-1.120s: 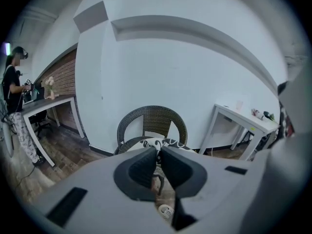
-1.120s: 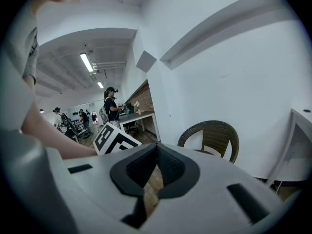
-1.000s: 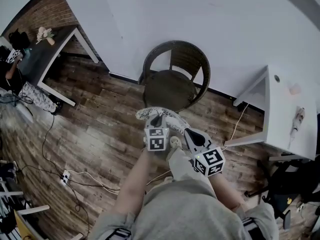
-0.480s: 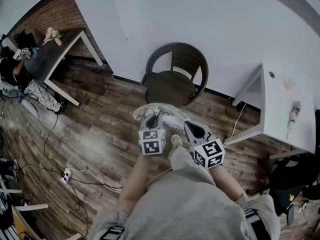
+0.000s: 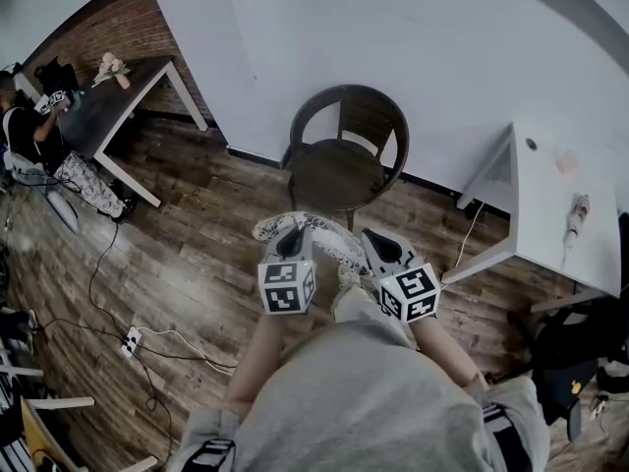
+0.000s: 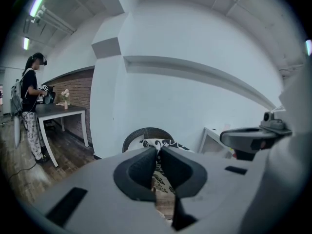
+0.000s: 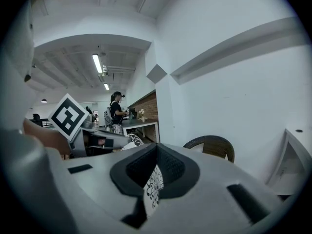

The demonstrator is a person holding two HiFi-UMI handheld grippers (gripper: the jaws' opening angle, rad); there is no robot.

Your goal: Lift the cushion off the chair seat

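Head view, looking steeply down: cushion (image 5: 329, 239), pale with a dark leaf print, hangs in the air between the two tools, low of centre. It is clear of the chair (image 5: 346, 101), which stands at 12 o'clock from it against the white wall (image 5: 413, 37). The round seat (image 5: 334, 177) is bare and dark, nothing on it. Left gripper (image 6: 157, 152): jaws nearly together, pinched on a fold of the printed fabric, which shows above and below the pads. Right gripper (image 7: 156, 150): jaws likewise clamped on a thin edge of the same fabric, which hangs down through the slot. Key relation: the cushion lies directly off both tips at 12 o'clock, its long axis running 9 to 3 o'clock across the person's front and sagging a little between the grips. The left end curls out toward 10 o'clock past the left tool. Both hands sit about level with each other and neither looks clearly nearer the chair. Judged state: the lift looks done, with only carrying or setting down to follow. Surroundings: white table (image 5: 550, 205) at 3 o'clock, dark table (image 5: 103, 106) at 10 o'clock with a person (image 5: 29, 150) beside it, cable (image 5: 93, 264) across the wood floor (image 5: 197, 244) at 8 o'clock. Risk, as a guess: thin pinches on soft cloth may slip if the hands spread apart.
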